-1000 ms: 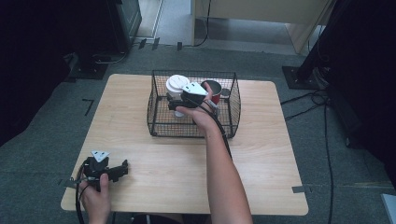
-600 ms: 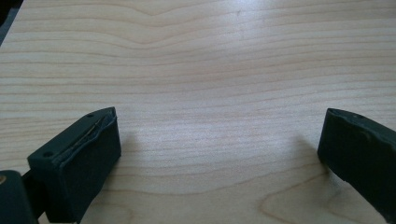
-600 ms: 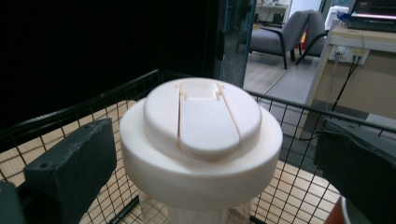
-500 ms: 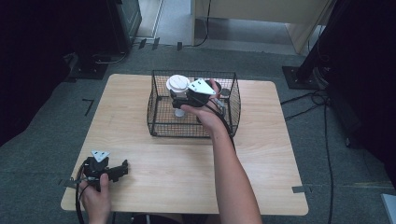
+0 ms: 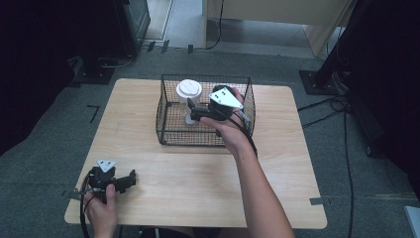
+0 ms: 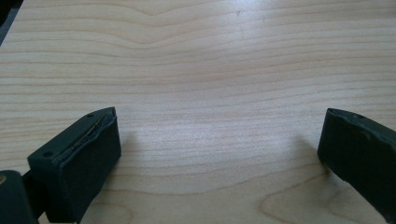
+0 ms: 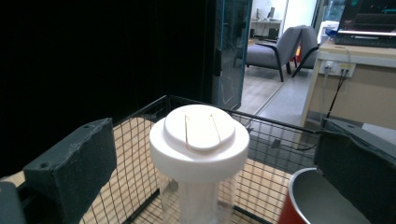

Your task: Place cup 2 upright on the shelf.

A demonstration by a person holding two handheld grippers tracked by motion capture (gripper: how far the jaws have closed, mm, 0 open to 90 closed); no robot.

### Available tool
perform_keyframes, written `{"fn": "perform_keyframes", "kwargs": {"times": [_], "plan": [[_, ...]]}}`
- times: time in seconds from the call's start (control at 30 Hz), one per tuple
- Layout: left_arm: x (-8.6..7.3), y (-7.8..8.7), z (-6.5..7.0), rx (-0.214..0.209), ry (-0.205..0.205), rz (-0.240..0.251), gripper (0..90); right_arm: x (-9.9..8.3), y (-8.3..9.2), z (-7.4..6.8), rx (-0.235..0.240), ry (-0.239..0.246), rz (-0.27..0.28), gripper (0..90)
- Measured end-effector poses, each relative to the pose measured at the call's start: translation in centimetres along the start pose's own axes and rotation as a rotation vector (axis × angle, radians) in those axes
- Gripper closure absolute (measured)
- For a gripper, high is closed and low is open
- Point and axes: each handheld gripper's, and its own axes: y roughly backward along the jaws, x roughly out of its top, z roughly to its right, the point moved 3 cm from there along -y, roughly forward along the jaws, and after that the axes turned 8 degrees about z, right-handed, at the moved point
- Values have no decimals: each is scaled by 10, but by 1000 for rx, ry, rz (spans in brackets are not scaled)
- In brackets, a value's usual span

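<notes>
Right gripper (image 5: 192,112) held inside the top of the wire basket (image 5: 168,124), jaws spread wide and gripping nothing. Lined up level with the white-lidded cup (image 7: 198,140), most likely so as to close on it from the side, below the broad lid. In the right gripper view, framed squarely between the two black jaws, with clear gaps on both sides, so not yet touched. Standing upright on the basket floor, toward the back left part as seen from above, lid rising above the rim. Just beside it, a red cup (image 7: 317,200), low at the right jaw; probably a reason for coming in from this side and high, so as not to knock it.

Right forearm stretched forward across the table (image 5: 277,188), wrist raised over the near wall of the basket, hand wrapped around the gripper body, jaws pointing left and slightly away.

Left gripper (image 5: 130,179) parked at the near left corner of the table, well apart from the basket, presumably kept out of the way. Jaws open wide there too, over bare wood, holding nothing. Left hand (image 5: 101,210) low at the table edge, gripper lying flat.
</notes>
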Motion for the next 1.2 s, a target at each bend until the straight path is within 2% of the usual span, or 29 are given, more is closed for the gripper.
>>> {"fn": "perform_keyframes", "kwargs": {"times": [0.33,0.67,0.87,1.2], "plan": [[0,0,0,0,-1,0,1,-1,41,8,-17,39,-16,0],[0,0,0,0,-1,0,1,-13,81,28,-54,47,-23,0],[0,0,0,0,0,0,1,-18,105,35,-66,74,-16,0],[0,0,1,-3,-6,-1,1,-34,142,51,-108,71,-18,0]]}}
